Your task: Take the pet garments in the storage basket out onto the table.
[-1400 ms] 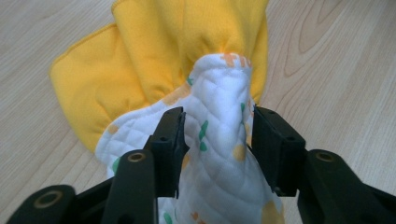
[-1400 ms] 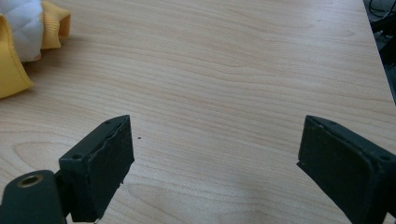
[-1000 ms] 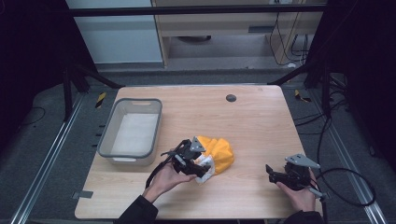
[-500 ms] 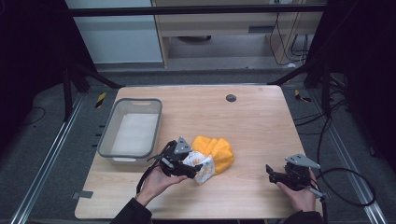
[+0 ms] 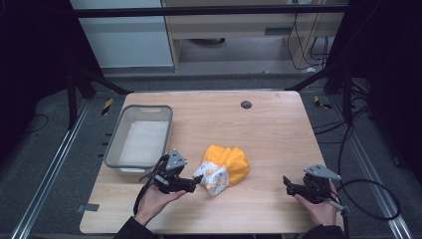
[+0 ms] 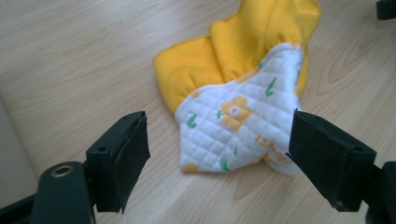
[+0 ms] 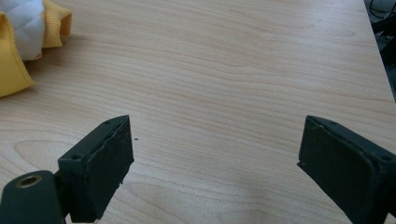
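Observation:
A yellow cloth [image 5: 226,167] with a white quilted, flower-printed lining lies bunched on the wooden table [image 5: 268,134], near the front middle. My left gripper [image 5: 196,182] lies low just left of it and points right at the white corner. Its jaws have just been opening and stand wide. In the left gripper view the cloth [image 6: 238,84] rests on the table ahead of the left gripper [image 6: 219,133], and neither pad touches it. My right gripper [image 5: 287,183] hovers open near the front right edge. In the right gripper view the right gripper [image 7: 215,135] has bare wood between its jaws, with the cloth [image 7: 18,56] far off at the left.
A grey plastic bin [image 5: 112,142] with a pale bottom stands at the table's left edge, just behind my left hand. A small dark round disc [image 5: 246,104] sits at the back middle. Cables trail off the table's right side.
My left gripper has let go of the cloth and drawn back to the left, its jaws wider. The cloth has settled on the table. The right gripper has not moved.

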A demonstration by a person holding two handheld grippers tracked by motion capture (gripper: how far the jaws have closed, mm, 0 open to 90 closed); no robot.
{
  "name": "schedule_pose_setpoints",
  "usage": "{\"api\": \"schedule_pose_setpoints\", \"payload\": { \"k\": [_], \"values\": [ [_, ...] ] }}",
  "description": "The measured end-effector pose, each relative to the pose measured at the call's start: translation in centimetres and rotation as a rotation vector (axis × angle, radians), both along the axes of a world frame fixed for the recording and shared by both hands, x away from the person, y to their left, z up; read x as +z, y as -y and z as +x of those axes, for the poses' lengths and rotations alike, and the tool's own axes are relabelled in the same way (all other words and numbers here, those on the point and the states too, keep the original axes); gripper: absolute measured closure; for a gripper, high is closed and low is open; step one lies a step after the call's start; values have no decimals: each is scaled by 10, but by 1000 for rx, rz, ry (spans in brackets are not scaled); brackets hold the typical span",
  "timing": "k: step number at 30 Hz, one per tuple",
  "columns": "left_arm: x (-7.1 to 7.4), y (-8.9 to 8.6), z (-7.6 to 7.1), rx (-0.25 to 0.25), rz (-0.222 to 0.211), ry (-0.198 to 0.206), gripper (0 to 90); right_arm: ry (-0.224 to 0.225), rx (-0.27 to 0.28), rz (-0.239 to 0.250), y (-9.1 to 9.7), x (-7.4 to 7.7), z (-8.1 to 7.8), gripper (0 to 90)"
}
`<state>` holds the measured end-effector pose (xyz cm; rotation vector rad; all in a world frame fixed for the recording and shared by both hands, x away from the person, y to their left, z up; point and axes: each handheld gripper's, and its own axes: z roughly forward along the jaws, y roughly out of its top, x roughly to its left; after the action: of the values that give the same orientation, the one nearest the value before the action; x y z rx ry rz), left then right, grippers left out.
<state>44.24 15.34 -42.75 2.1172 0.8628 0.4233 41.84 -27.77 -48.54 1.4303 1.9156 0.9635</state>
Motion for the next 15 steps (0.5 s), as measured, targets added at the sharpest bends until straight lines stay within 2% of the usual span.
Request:
{"api": "schedule_pose_setpoints", "payload": {
  "k": [5, 15],
  "values": [
    [-5, -15, -6, 29, -20, 0, 198, 1, 1, 0, 0, 0, 0, 99],
    [-21, -44, -15, 81, -10, -22, 199, -2, 3, -2, 0, -1, 0, 96]
  ]
}}
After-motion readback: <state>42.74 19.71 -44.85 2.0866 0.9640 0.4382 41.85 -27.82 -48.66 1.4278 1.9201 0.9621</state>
